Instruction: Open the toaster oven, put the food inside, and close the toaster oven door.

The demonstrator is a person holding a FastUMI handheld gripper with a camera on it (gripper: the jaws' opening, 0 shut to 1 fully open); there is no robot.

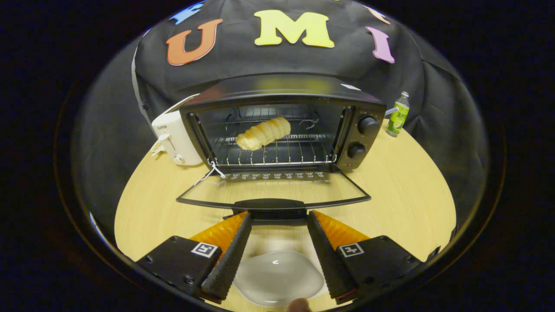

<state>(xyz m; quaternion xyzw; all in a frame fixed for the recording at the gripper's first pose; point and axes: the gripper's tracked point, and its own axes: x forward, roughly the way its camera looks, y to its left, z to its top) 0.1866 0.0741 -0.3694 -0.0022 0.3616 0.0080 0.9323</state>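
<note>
A black toaster oven (286, 93) stands on the wooden table with its glass door (273, 188) folded down flat toward me. A ridged, pale bread roll (263, 133) lies on the wire rack (277, 158) inside. The door's black handle (269, 204) sits just ahead of my fingertips. My gripper (279, 216) is open, its fingers spread on either side of the handle's width, slightly below and short of it, with nothing between them. A white plate (279, 277) rests on the table below, between the fingers.
A white toaster (173, 138) stands against the oven's left side. A green drink bottle (398, 115) is behind the oven's right side. Two knobs (367, 125) are on the oven's right panel. Bare table (407, 190) lies right of the door.
</note>
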